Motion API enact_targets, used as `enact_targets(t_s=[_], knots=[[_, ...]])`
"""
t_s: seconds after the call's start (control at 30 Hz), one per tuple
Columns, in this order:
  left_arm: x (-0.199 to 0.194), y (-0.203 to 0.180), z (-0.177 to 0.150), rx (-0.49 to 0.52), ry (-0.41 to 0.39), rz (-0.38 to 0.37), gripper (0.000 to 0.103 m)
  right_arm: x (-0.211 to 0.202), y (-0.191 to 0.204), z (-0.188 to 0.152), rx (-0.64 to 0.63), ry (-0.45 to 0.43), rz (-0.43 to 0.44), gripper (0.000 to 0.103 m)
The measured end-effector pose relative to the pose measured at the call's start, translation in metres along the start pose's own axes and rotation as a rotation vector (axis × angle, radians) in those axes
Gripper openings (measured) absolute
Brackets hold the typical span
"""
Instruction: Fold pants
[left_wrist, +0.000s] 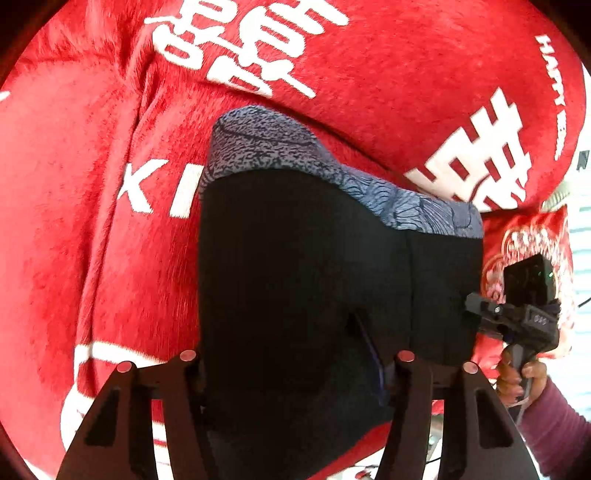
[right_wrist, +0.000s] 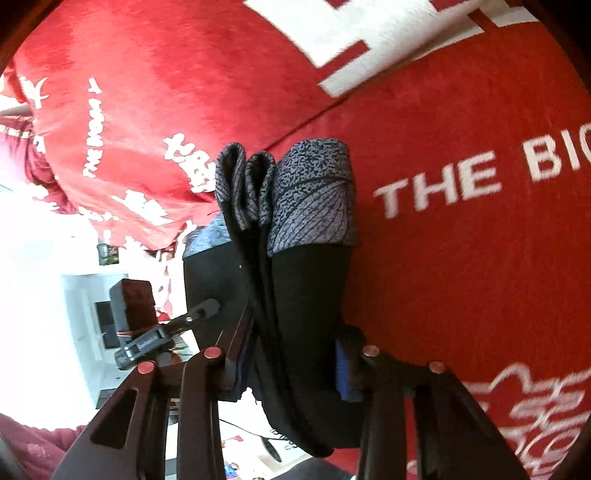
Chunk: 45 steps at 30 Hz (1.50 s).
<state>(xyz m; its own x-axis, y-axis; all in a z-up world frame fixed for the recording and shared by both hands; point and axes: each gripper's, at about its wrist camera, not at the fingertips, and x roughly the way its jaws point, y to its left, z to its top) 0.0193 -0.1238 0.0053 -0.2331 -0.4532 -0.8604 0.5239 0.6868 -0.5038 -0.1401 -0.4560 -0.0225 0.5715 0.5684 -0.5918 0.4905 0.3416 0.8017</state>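
Note:
The pants (left_wrist: 306, 258) are black with a grey patterned waistband (left_wrist: 280, 144) and are folded into several layers, held up over a red blanket. My left gripper (left_wrist: 295, 363) has its fingers on either side of the folded black cloth and grips it. My right gripper (right_wrist: 291, 354) grips the same folded stack (right_wrist: 295, 295) from the other side, with the layered edges and the grey band (right_wrist: 314, 195) hanging beyond the fingers. The right gripper also shows in the left wrist view (left_wrist: 517, 317) at the pants' right edge. The left gripper shows in the right wrist view (right_wrist: 166, 332).
A red plush blanket (left_wrist: 92, 184) with white lettering covers the surface under the pants, and also fills the right wrist view (right_wrist: 461, 258). A red patterned cushion (left_wrist: 528, 236) lies at the right. A bright white room area (right_wrist: 55, 295) shows beyond the blanket's edge.

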Motion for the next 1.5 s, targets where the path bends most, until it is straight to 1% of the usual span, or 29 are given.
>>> enact_targets(t_s=[0.13, 0.23, 0.27, 0.33, 0.37, 0.4, 0.43, 0.47, 0.5, 0.57, 0.6, 0.63, 0.67, 0.7, 0.8, 0.93, 0.97, 1.0, 1.07, 1.17, 1.23, 1.3, 1.5], knots=[[-0.027, -0.003, -0.026, 0.012, -0.011, 0.035, 0.060, -0.007, 0.011, -0.029, 0.026, 0.005, 0.059, 0.039], [-0.039, 0.007, -0.049, -0.003, -0.017, 0.068, 0.061, -0.008, 0.010, -0.057, 0.051, 0.013, 0.095, 0.039], [-0.036, 0.010, -0.055, -0.007, -0.015, 0.083, 0.061, -0.005, 0.007, -0.067, 0.049, 0.022, 0.081, 0.039], [-0.023, 0.020, -0.067, -0.014, 0.008, 0.121, 0.063, 0.009, -0.001, -0.082, 0.043, 0.051, 0.015, 0.039], [-0.019, 0.027, -0.073, -0.018, 0.009, 0.146, 0.074, 0.016, -0.005, -0.086, 0.049, 0.063, -0.024, 0.044], [-0.013, 0.034, -0.080, -0.020, -0.010, 0.182, 0.082, 0.021, -0.012, -0.090, 0.047, 0.068, -0.078, 0.047], [-0.012, 0.040, -0.084, -0.016, -0.033, 0.202, 0.097, 0.026, -0.016, -0.093, 0.029, 0.064, -0.141, 0.061], [-0.011, 0.045, -0.087, -0.012, -0.047, 0.208, 0.103, 0.031, -0.019, -0.093, 0.009, 0.050, -0.191, 0.070], [-0.009, 0.050, -0.087, -0.019, -0.047, 0.196, 0.103, 0.031, -0.023, -0.094, 0.015, 0.029, -0.204, 0.070], [-0.007, 0.055, -0.085, -0.036, -0.029, 0.176, 0.103, 0.028, -0.025, -0.097, 0.049, -0.010, -0.186, 0.073], [-0.009, 0.053, -0.084, -0.030, -0.016, 0.191, 0.103, 0.025, -0.025, -0.101, 0.054, -0.024, -0.205, 0.075], [-0.013, 0.049, -0.083, -0.012, -0.013, 0.224, 0.103, 0.022, -0.023, -0.105, 0.057, -0.038, -0.245, 0.078], [-0.017, 0.045, -0.083, 0.004, -0.018, 0.259, 0.103, 0.017, -0.020, -0.110, 0.060, -0.049, -0.305, 0.080], [-0.024, 0.038, -0.083, 0.026, -0.024, 0.318, 0.103, 0.013, -0.012, -0.115, 0.060, -0.053, -0.366, 0.080], [-0.042, 0.020, -0.089, 0.069, -0.033, 0.418, 0.103, -0.003, 0.016, -0.131, 0.014, -0.068, -0.505, 0.081], [-0.065, -0.005, -0.105, 0.134, -0.027, 0.535, 0.103, -0.018, 0.056, -0.155, -0.030, -0.100, -0.597, 0.088], [-0.067, -0.012, -0.108, 0.145, -0.026, 0.551, 0.103, -0.022, 0.065, -0.163, -0.039, -0.110, -0.626, 0.090], [-0.073, -0.019, -0.114, 0.160, -0.026, 0.556, 0.103, -0.023, 0.075, -0.169, -0.045, -0.120, -0.652, 0.092], [-0.083, -0.029, -0.122, 0.175, -0.036, 0.565, 0.103, -0.026, 0.091, -0.180, -0.056, -0.145, -0.681, 0.103], [-0.093, -0.042, -0.130, 0.182, -0.048, 0.579, 0.103, -0.023, 0.117, -0.193, -0.072, -0.173, -0.708, 0.103], [-0.103, -0.048, -0.134, 0.187, -0.067, 0.590, 0.103, -0.020, 0.130, -0.202, -0.069, -0.168, -0.727, 0.103], [-0.110, -0.051, -0.137, 0.194, -0.069, 0.596, 0.103, -0.017, 0.139, -0.208, -0.063, -0.151, -0.738, 0.103], [-0.134, -0.051, -0.147, 0.174, -0.084, 0.585, 0.103, -0.020, 0.163, -0.222, -0.078, -0.153, -0.777, 0.103]])
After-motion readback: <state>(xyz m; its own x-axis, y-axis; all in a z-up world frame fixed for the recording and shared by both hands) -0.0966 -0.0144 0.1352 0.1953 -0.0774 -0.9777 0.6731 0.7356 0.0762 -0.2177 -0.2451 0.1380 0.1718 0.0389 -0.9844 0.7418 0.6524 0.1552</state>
